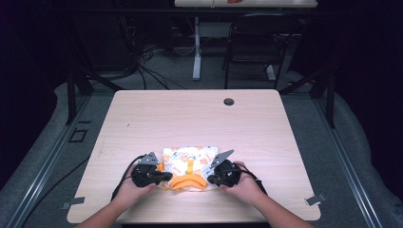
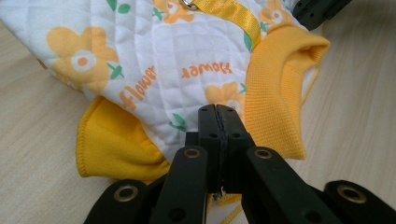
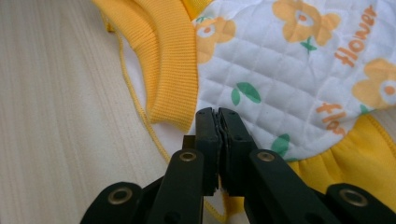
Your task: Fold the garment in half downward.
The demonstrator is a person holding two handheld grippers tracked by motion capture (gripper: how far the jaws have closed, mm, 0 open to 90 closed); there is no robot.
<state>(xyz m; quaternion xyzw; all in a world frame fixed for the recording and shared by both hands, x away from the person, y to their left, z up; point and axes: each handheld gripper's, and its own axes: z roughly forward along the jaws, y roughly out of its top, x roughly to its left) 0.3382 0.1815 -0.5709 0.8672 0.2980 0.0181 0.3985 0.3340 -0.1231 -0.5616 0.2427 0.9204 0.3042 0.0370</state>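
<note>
Left gripper (image 2: 218, 112): jaws pinched on near edge of white quilted garment (image 1: 189, 160) with orange flowers, yellow ribbed trim
Garment: flat on light wooden table (image 1: 190, 114), near edge, between both grippers
Right gripper (image 3: 217, 114): jaws clamped on garment's near edge

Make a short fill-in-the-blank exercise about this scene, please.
1. The garment lies on a ____ table.
2. The word printed on its white fabric is ____.
3. Its ribbed trim is ____ in colour.
4. Both claws, left and right, are ____.

Missing words: wooden; flower; yellow; shut
</note>
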